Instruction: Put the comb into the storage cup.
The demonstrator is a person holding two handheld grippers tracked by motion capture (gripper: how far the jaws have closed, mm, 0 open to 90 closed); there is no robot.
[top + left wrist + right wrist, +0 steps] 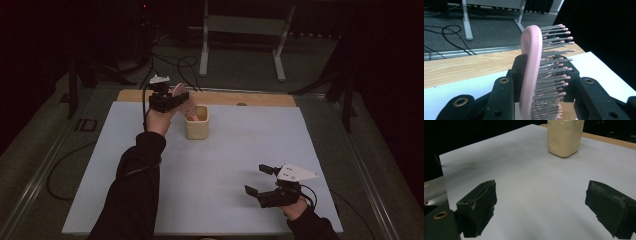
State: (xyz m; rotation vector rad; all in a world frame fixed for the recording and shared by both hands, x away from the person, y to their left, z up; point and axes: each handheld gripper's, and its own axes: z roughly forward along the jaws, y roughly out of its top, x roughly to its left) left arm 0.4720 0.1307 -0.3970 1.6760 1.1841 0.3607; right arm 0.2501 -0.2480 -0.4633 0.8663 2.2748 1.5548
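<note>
A pink hairbrush (531,75) with metal bristles stands upright between the jaws of my left gripper (544,82), which is shut on it. In the high view that left gripper (175,97) holds the hairbrush (186,106) tilted into the top of a cream cup (197,126) at the far middle of the table. My right gripper (260,179) rests low at the near right with its jaws wide apart and nothing between them. Its own view has the right gripper (541,205) over the bare white mat, with the cream cup (565,136) farther off.
A white mat (225,165) covers most of the wooden table (265,99). Black cables (170,62) and a white metal stand (242,30) lie on the floor beyond the table's far edge.
</note>
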